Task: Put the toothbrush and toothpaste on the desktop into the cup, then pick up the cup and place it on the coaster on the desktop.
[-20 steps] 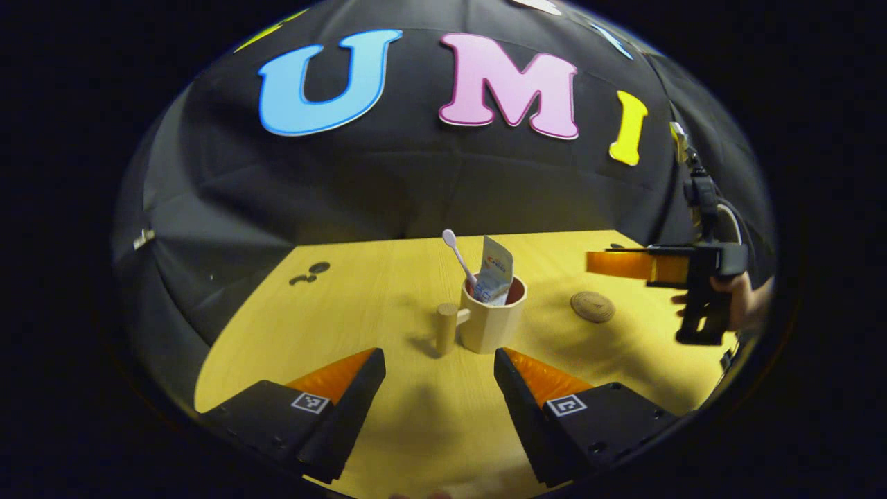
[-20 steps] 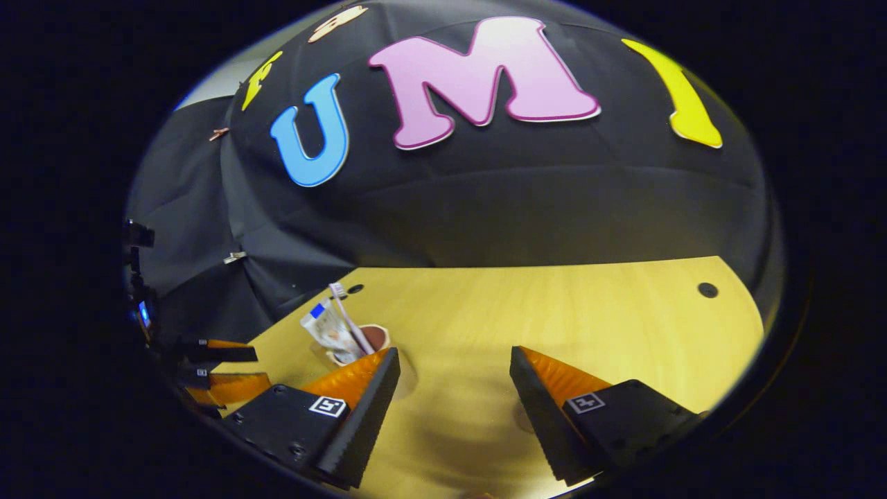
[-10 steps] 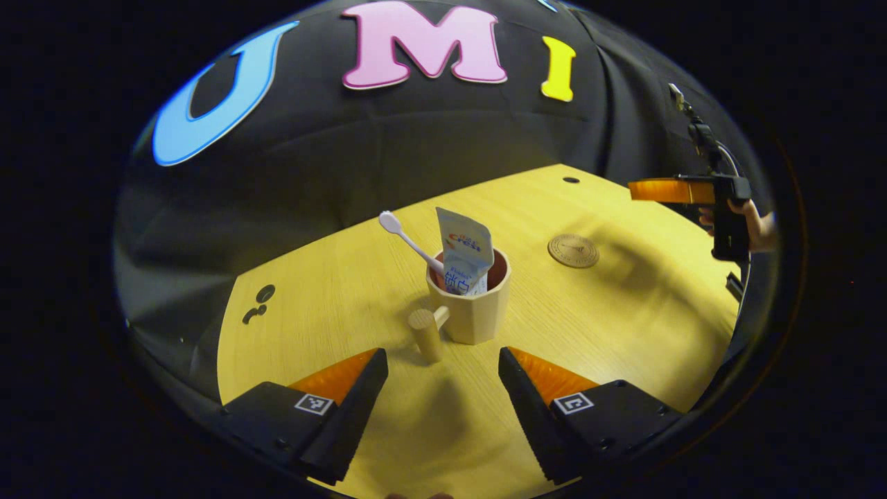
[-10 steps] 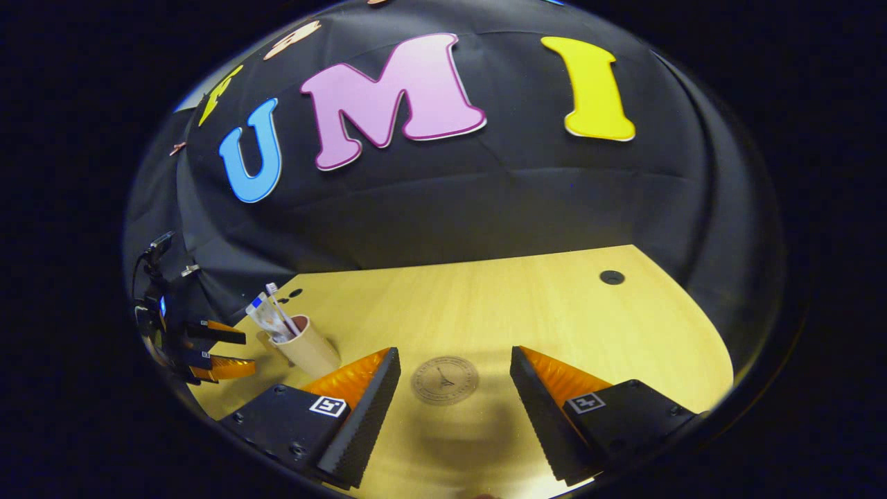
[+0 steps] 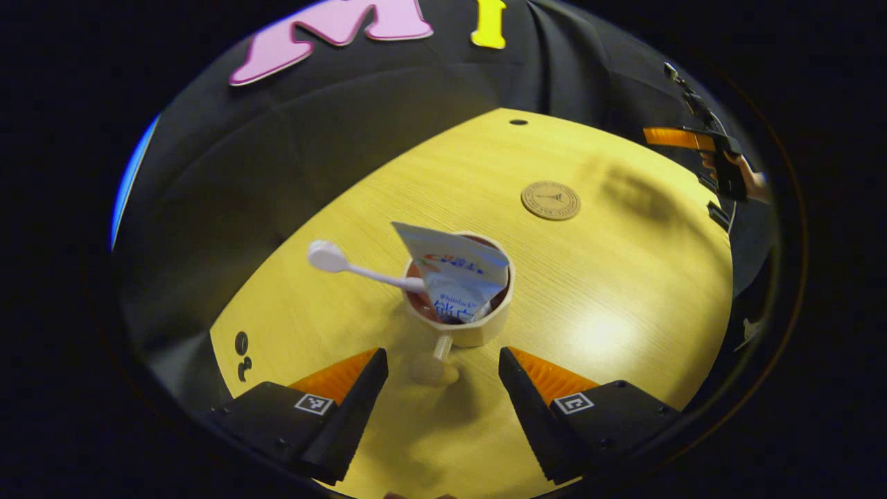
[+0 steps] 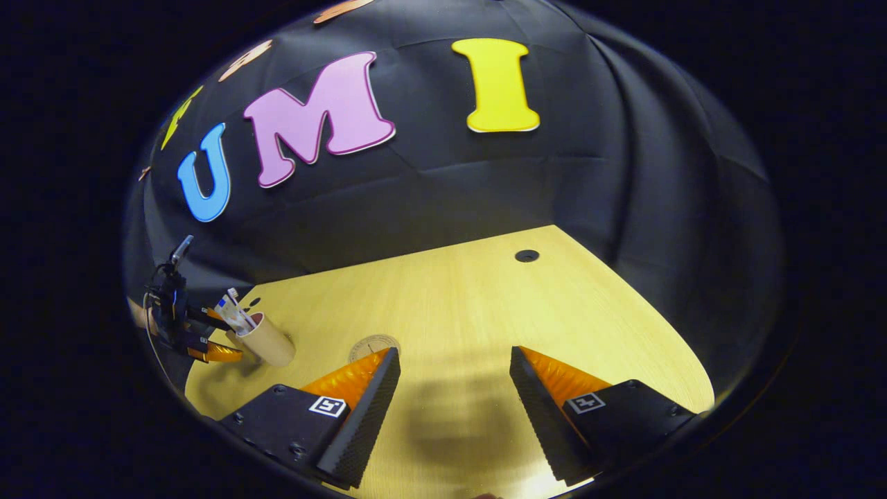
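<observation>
Right now the left tongs (image 5: 442,364) hang above the cup (image 5: 459,305) and look steeply down on it, fingers spread wide, nothing between the pads but the cup's handle (image 5: 435,366); that handle is a short peg with a thicker knob at its end, sticking out from the cup wall straight toward the left tongs and sitting in the gap between the two fingers, not touched by either as far as I can tell; so the handle's long axis runs roughly along the tongs' own pointing line, cup body just beyond; toothbrush (image 5: 360,267) and toothpaste (image 5: 454,274) are both in the cup already, brush head leaning out to the left of the rim, tube standing tilted in the mouth; coaster (image 5: 551,201) lies flat on the tabletop (image 5: 624,291) beyond the cup and to the right, well apart from it; right tongs (image 6: 450,398) also spread and empty, hovering over bare tabletop, with the coaster (image 6: 373,345) just past the left finger and the cup (image 6: 267,339) far off to the left next to the other tongs (image 6: 208,339); left is clearly the nearer hand for the cup; my read: loading is done, the pick-up is next, needing a short drop and a close on the handle or wall, then a carry forward-right to the coaster; risk is the leaning brush tipping out.
</observation>
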A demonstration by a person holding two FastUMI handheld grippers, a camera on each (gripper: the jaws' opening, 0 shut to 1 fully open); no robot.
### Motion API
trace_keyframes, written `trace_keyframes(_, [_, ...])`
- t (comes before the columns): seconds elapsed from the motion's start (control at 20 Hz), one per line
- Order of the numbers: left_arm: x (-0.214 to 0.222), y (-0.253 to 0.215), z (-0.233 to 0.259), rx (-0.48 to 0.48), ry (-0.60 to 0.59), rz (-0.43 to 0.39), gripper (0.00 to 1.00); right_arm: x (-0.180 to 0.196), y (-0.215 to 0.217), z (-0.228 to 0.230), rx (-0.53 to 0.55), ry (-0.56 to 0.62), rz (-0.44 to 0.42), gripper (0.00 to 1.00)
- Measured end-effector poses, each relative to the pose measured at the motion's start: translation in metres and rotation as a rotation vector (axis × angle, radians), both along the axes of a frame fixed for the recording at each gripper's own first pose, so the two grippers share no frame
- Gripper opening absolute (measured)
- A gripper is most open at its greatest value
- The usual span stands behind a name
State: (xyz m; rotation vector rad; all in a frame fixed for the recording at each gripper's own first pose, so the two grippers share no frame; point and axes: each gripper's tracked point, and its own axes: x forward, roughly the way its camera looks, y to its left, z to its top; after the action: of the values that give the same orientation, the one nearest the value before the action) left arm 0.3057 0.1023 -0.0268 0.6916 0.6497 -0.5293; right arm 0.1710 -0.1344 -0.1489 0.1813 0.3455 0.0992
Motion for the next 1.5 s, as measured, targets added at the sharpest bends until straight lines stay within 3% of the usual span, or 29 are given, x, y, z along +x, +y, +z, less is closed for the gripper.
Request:
trace_keyframes(0.25, [0.007, -0.007, -0.014, 0.116, 0.095, -0.037, 0.98, -0.022, -0.039, -0.008, 0.01, 0.034, -0.087, 0.98])
trace_keyframes(0.35, [0.01, -0.008, -0.022, 0.13, 0.125, -0.005, 0.85, -0.028, -0.049, -0.014, 0.022, 0.05, -0.113, 0.98])
trace_keyframes(0.4, [0.012, -0.005, -0.02, 0.13, 0.125, 0.015, 0.69, -0.031, -0.053, -0.018, 0.03, 0.058, -0.123, 0.98])
trace_keyframes(0.5, [0.013, -0.004, -0.017, 0.103, 0.134, 0.057, 0.54, -0.035, -0.059, -0.02, 0.042, 0.064, -0.138, 0.98])
trace_keyframes(0.6, [0.013, -0.002, -0.014, 0.075, 0.131, 0.101, 0.44, -0.035, -0.064, -0.021, 0.044, 0.065, -0.147, 0.98])
trace_keyframes(0.65, [0.012, -0.002, -0.015, 0.06, 0.134, 0.124, 0.48, -0.035, -0.065, -0.021, 0.049, 0.066, -0.149, 0.98])
trace_keyframes(0.75, [0.013, -0.007, -0.016, 0.028, 0.135, 0.157, 0.36, -0.034, -0.065, -0.021, 0.055, 0.069, -0.148, 0.98])
trace_keyframes(0.9, [0.009, -0.014, -0.017, -0.051, 0.139, 0.207, 0.36, -0.03, -0.06, -0.021, 0.055, 0.073, -0.135, 0.98])
trace_keyframes(0.95, [0.008, -0.015, -0.017, -0.071, 0.135, 0.221, 0.25, -0.029, -0.058, -0.021, 0.054, 0.074, -0.127, 0.98])
trace_keyframes(1.0, [0.007, -0.016, -0.016, -0.087, 0.127, 0.233, 0.31, -0.029, -0.055, -0.021, 0.05, 0.074, -0.118, 0.98])
trace_keyframes(1.05, [0.005, -0.018, -0.017, -0.105, 0.12, 0.245, 0.26, -0.029, -0.054, -0.021, 0.043, 0.075, -0.111, 0.98])
trace_keyframes(1.3, [-0.001, -0.024, -0.016, -0.182, 0.092, 0.321, 0.22, -0.026, -0.051, -0.019, 0.038, 0.076, -0.102, 0.98])
trace_keyframes(1.35, [-0.003, -0.027, -0.015, -0.193, 0.087, 0.33, 0.17, -0.025, -0.052, -0.018, 0.038, 0.075, -0.103, 0.98])
trace_keyframes(1.5, [-0.004, -0.034, -0.006, -0.226, 0.066, 0.35, 0.21, -0.024, -0.056, -0.015, 0.038, 0.071, -0.111, 0.98])
